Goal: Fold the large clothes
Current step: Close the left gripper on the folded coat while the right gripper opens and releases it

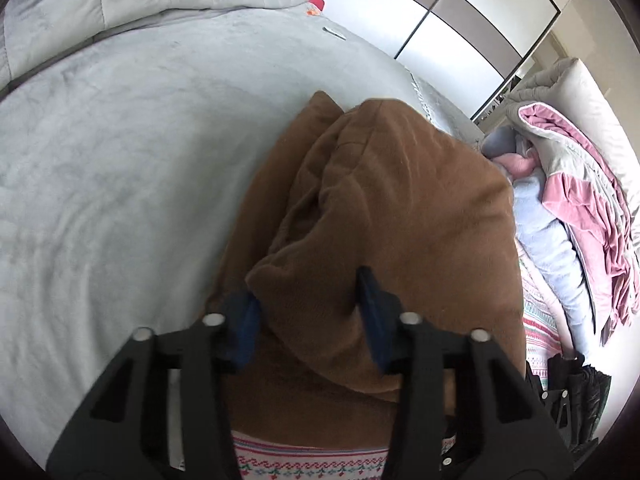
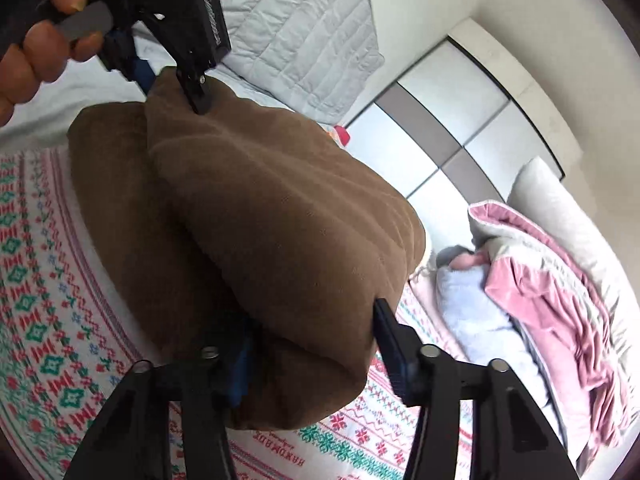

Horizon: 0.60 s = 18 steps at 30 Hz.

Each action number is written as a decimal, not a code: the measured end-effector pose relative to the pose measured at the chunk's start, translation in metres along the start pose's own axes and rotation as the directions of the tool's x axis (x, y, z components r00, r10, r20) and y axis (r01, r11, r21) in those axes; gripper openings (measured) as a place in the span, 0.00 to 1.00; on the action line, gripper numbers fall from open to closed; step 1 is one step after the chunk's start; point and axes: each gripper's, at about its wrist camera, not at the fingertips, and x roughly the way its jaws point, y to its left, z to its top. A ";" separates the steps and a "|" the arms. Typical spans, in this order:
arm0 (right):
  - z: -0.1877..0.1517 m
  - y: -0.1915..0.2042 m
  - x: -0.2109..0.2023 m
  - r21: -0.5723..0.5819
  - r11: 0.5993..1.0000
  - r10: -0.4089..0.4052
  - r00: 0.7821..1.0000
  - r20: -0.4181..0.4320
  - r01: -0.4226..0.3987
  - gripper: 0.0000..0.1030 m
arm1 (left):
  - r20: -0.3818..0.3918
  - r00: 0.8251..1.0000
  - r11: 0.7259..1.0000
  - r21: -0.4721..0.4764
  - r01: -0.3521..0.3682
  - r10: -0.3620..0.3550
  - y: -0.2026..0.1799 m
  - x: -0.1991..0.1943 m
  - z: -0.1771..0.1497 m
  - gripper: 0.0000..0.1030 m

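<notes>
A thick brown fleece garment (image 1: 400, 208) lies bunched in folds over a patterned cloth on the bed. In the left wrist view my left gripper (image 1: 308, 316) has its blue pads (image 1: 246, 324) pressed on either side of a thick fold at the garment's near end. The right wrist view shows the garment (image 2: 272, 216) stretched as a ridge between both grippers. My right gripper (image 2: 314, 352) is shut on its near bundled end. At the far end, top left, the left gripper (image 2: 176, 84) pinches the cloth, and a hand (image 2: 44, 60) holds it.
A white cloth with red and green patterns (image 2: 44, 288) covers the bed under the garment. A grey blanket (image 1: 120, 152) spreads to the left. A pile of pink and pale blue clothes (image 2: 552, 304) lies at the right. Wardrobe doors (image 1: 452, 12) stand behind.
</notes>
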 end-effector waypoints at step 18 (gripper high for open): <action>-0.021 0.019 -0.006 -0.281 0.959 -0.016 0.999 0.050 0.029 0.32 | -0.025 0.998 0.989 -0.131 -0.067 0.064 0.023 -0.046 -0.046 0.23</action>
